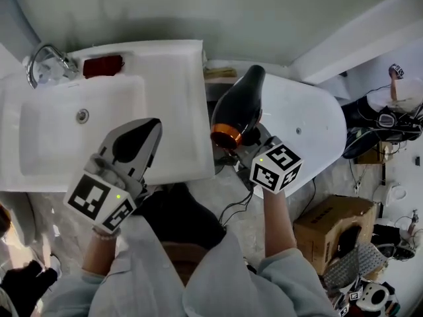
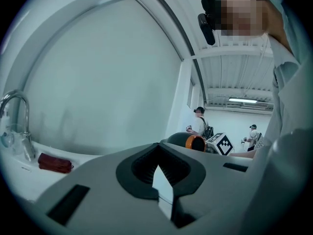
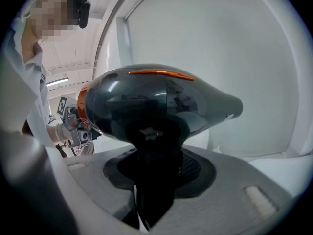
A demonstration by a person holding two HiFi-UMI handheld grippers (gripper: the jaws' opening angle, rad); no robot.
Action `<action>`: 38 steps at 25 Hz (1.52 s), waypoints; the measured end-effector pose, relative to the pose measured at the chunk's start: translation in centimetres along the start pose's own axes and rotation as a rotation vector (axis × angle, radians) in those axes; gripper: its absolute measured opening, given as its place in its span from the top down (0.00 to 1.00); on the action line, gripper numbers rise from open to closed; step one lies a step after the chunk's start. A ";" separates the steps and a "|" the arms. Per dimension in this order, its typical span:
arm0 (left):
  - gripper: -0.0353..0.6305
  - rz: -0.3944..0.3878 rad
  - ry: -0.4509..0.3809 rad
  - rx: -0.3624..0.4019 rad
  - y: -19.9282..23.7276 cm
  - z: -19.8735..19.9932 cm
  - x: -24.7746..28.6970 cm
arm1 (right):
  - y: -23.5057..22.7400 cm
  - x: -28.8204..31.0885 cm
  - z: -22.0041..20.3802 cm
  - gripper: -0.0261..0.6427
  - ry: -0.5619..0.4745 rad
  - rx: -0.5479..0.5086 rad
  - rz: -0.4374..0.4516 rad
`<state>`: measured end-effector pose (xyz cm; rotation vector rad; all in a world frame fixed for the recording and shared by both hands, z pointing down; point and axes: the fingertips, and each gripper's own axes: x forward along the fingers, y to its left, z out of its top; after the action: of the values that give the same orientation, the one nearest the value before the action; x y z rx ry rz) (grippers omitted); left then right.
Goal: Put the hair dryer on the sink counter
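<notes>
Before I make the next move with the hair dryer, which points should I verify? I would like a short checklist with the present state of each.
1. Right tongs closed on the hair dryer handle: ok.
2. Hair dryer above the sink counter: not ok, it hangs past the counter's right edge.
3. Bare flat area right of the basin: ok.
4. Left tongs away from that area: not ok, they hang shut and empty above it.
5. Cord free to follow: cannot tell.

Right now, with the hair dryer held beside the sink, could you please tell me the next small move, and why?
Probably shift the right hand-held gripper leftward: it clamps the hair dryer by its handle, but the dryer hangs just right of the sink counter, over the white fixture.
</notes>
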<state>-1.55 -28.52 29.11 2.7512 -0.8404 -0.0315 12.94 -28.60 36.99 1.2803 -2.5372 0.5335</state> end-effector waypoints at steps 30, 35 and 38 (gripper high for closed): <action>0.94 0.335 -0.051 -0.006 3.9 2.0 -2.2 | -3.4 15.5 -2.3 0.73 0.359 -0.317 0.261; 0.94 0.383 -0.056 -0.002 4.4 2.0 -3.3 | -3.9 18.3 -3.9 0.73 0.422 -0.361 0.286; 0.94 0.411 -0.055 -0.002 4.7 2.0 -4.0 | -4.3 19.9 -4.7 0.73 0.457 -0.377 0.291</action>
<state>-7.63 -30.60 28.13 2.5304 -1.3999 -0.0284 5.12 -43.30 49.62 0.5824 -2.2911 0.3295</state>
